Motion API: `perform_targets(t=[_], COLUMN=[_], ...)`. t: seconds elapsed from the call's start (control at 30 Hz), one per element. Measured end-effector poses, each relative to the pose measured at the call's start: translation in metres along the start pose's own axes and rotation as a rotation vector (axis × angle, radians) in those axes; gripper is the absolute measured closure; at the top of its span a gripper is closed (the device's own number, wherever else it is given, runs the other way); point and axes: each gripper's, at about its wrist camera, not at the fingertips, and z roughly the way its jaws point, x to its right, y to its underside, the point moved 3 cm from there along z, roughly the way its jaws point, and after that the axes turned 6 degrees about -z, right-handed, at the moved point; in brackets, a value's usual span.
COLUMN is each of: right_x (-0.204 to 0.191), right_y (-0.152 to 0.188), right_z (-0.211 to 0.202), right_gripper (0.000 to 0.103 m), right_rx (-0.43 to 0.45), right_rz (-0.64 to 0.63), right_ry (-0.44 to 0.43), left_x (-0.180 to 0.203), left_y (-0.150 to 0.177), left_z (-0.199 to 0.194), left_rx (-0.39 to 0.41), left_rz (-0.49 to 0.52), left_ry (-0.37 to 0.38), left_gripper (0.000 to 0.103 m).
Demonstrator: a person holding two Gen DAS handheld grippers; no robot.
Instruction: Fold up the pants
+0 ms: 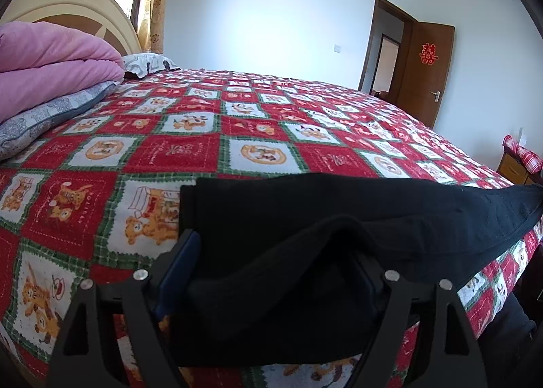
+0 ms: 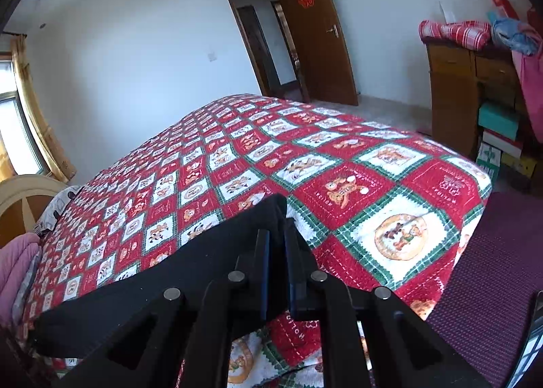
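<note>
The black pants [image 1: 305, 218] lie stretched along the near edge of the bed, on its red-and-white patchwork bedspread [image 1: 237, 123]. The left gripper [image 1: 271, 272] clamps a bunched fold of them; the right gripper [image 2: 276, 245] pinches their other end. A pink duvet [image 1: 51, 58] sits by the headboard [image 1: 68, 4].

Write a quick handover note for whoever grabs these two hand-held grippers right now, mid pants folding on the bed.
Left hand-held gripper: jaws wide apart, a bunched end of the black pants lying between them; whether they grip it is unclear.
Right hand-held gripper: jaws nearly closed on the pants' other end.
The pants stretch between the two grippers along the near edge of the bedspread.
Done: both ends taken up.
Left: finish the fold, lay the pants flat, let go.
</note>
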Motion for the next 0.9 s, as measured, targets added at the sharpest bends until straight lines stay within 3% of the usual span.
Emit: perform_targets(t=[0.17,0.23,0.33,0.43,0.7,0.9], right_x=[0.003,0.007,0.03,0.037,0.031,0.028], right_y=[0.006,0.015,0.029,0.029,0.027,0.033], right_z=[-0.003,0.011,0.025,0.012,0.007,0.026], right_gripper=[0.095,0.095,0.09,0.077,0.077,0.077], right_rx=[-0.025,-0.119,-0.187,-0.128,-0.143,-0.173], right_rz=[0.011,-0.016,0.082,0.132,0.256,0.269], right_ry=[0.003,0.022,0.022,0.011,-0.129,-0.127], left_x=[0.0,0.0,0.0,0.0,0.003,0.002], left_y=[0.0,0.0,0.0,0.001,0.002,0.002], left_z=[0.0,0.0,0.0,0.0,0.002,0.002], left_rx=[0.002,0.003,0.0,0.003,0.008,0.009], left_rz=[-0.001,0.0,0.0,-0.004,0.001,0.001], left_ry=[0.0,0.001,0.001,0.003,-0.008,-0.008], left_gripper=[0.019,0.018,0.018,0.018,0.018,0.017])
